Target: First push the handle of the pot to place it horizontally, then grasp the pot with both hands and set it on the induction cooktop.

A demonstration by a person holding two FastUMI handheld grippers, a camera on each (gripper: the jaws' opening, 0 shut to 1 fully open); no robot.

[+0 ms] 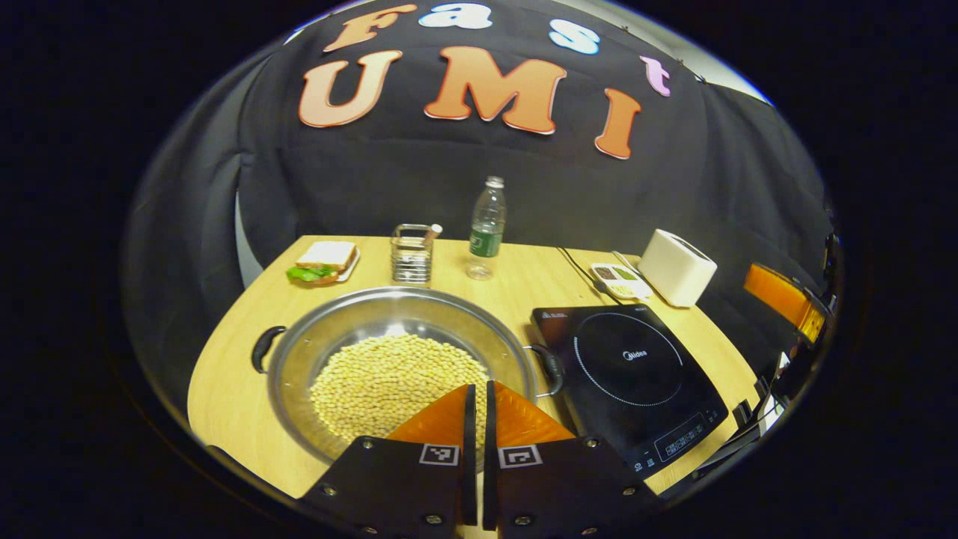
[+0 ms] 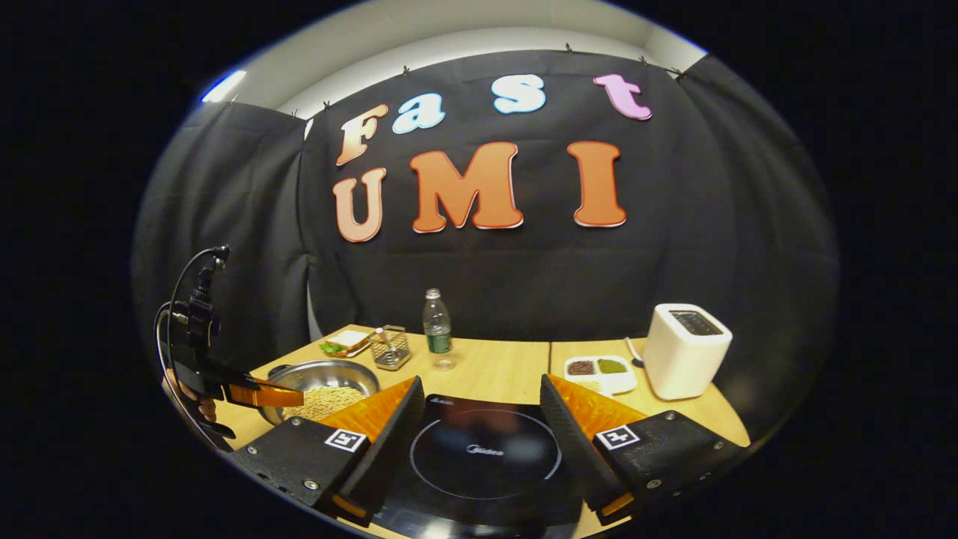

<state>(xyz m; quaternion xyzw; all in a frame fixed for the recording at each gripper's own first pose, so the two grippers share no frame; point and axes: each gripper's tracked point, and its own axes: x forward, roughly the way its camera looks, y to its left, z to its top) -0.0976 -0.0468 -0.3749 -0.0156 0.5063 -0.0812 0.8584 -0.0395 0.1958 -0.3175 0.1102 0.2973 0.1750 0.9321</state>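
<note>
Pot (image 1: 397, 352) left of the cooktop (image 1: 629, 374) on the table (image 1: 516, 277); bottle (image 1: 487, 228) behind.

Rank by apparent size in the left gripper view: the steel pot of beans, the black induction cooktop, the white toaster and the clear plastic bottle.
1. Steel pot of beans, though it is nearest the camera.
2. Black induction cooktop.
3. White toaster.
4. Clear plastic bottle, close to the toaster, so unsure.

The pot's (image 1: 397, 359) near rim is being hidden by the left gripper (image 1: 479, 419); the cooktop's (image 2: 486, 457) front is being cut off.
</note>
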